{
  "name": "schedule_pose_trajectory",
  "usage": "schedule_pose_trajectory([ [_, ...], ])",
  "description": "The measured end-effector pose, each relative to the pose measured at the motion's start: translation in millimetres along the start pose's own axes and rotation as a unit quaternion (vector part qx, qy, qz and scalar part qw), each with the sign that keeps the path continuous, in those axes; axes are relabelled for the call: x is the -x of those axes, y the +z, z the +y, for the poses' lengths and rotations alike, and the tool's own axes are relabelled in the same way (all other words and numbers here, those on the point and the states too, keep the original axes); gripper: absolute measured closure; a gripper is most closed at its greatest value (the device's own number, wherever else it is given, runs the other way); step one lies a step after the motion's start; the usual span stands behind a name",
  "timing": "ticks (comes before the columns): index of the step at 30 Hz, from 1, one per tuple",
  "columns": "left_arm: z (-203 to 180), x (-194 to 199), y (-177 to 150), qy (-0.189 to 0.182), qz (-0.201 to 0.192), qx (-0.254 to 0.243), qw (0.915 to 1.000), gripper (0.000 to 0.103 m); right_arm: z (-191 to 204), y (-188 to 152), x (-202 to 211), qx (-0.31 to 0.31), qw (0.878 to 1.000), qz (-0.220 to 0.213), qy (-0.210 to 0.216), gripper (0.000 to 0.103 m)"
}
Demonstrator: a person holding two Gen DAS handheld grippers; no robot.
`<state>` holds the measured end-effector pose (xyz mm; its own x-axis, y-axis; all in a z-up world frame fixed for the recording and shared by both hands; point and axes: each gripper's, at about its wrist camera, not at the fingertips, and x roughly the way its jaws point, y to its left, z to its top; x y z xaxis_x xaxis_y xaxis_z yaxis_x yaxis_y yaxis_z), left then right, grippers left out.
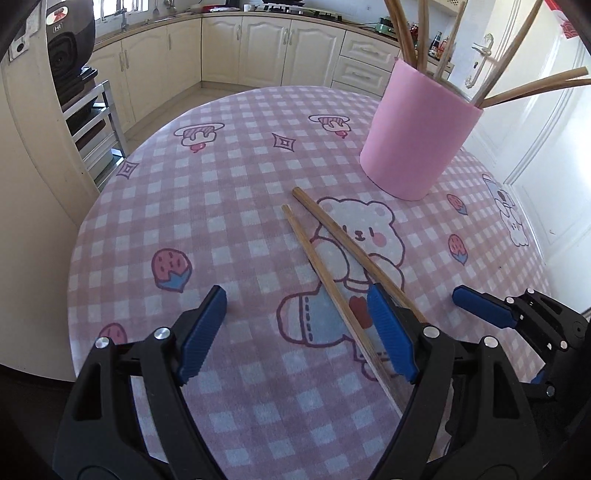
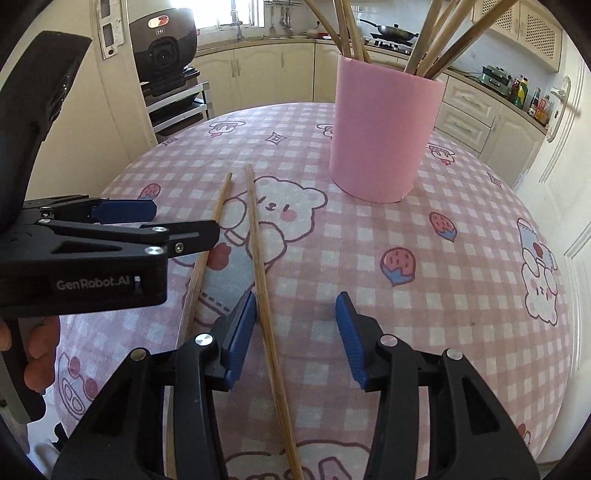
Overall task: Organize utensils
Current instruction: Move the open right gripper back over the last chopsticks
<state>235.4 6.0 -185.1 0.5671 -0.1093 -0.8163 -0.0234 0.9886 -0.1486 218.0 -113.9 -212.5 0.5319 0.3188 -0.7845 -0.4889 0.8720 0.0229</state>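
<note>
Both grippers gape wide, empty — right gripper (image 2: 295,325) straddles one bare wooden chopstick (image 2: 264,295). Pickup step: clamp, lift toward the tall pink cylindrical holder (image 2: 380,133) ahead; left gripper (image 1: 295,317) waits.

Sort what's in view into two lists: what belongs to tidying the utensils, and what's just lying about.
Part of the job:
- two loose chopsticks on the table
- pink holder with chopsticks in it
- left gripper, open
- right gripper, open

Just lying about:
- rice cooker
- wok
- sauce bottles
</note>
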Motion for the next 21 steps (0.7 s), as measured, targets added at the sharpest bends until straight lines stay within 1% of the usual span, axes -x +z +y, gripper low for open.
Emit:
schedule_pose_trajectory([
  [2, -0.6, -5.6, 4.7, 0.008, 0.003, 0.001, 1.0000, 0.028, -1.9, 4.2, -3.2, 0.000, 1.000, 0.001, 0.001, 0.060],
  [4, -1.8, -9.2, 8.6, 0.026, 0.002, -0.005, 0.9996, 0.041, -2.1, 8.6, -6.5, 0.003, 1.000, 0.003, 0.000, 0.060],
  [6, -0.2, -11.7, 12.7, 0.033, -0.002, -0.008, 0.9994, 0.047, -2.5, 14.5, -11.1, 0.005, 1.000, 0.005, -0.003, 0.060],
  [10, 2.4, -15.1, 18.4, 0.047, -0.001, -0.021, 0.9987, 0.062, -3.8, 30.4, -23.1, 0.007, 1.000, 0.012, 0.003, 0.060],
  [14, 3.1, -16.9, 22.4, 0.045, 0.003, -0.029, 0.9986, 0.066, 0.7, 49.2, -37.9, 0.015, 1.000, 0.019, 0.010, 0.060],
  [16, 6.2, -18.1, 25.2, 0.045, 0.003, -0.026, 0.9986, 0.075, 3.8, 57.8, -44.4, 0.022, 0.999, 0.023, 0.006, 0.060],
  [17, 8.4, -18.8, 26.4, 0.043, 0.003, -0.025, 0.9988, 0.076, 4.8, 61.8, -46.9, 0.023, 0.999, 0.024, 0.007, 0.061],
  [20, 13.0, -19.7, 26.9, 0.034, 0.004, -0.022, 0.9992, 0.080, 6.3, 71.1, -53.1, 0.025, 0.999, 0.030, 0.015, 0.064],
  [21, 13.1, -20.0, 27.1, 0.036, 0.004, -0.025, 0.9990, 0.081, 7.9, 73.5, -54.7, 0.029, 0.999, 0.033, 0.015, 0.067],
])
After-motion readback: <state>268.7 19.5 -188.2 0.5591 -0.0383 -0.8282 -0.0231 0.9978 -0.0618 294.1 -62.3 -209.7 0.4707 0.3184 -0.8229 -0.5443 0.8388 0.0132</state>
